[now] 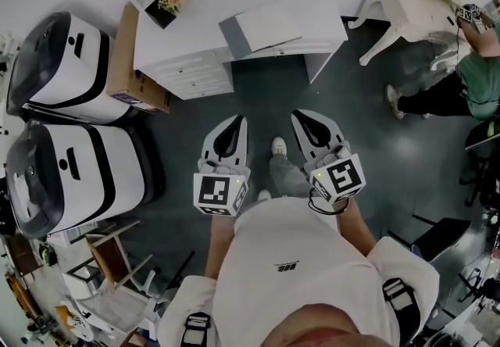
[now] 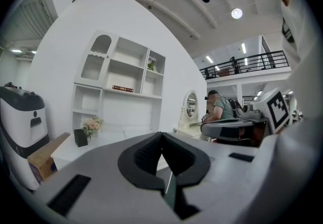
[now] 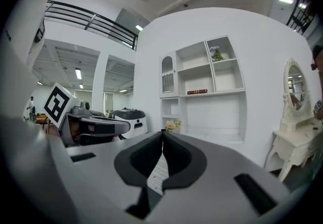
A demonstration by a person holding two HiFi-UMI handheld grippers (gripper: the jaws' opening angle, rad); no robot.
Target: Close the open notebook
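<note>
Left tool (image 1: 237,123) and right tool (image 1: 301,119) are held side by side close to the person's body. Jaws are pressed together on both, with nothing between them. Dark floor (image 1: 258,103) lies ahead. Beyond it, well apart from both tools, the notebook (image 1: 264,28) lies open on the white desk (image 1: 195,41). Judgement: task not begun; approach, contact with the cover and closing all remain.
</note>
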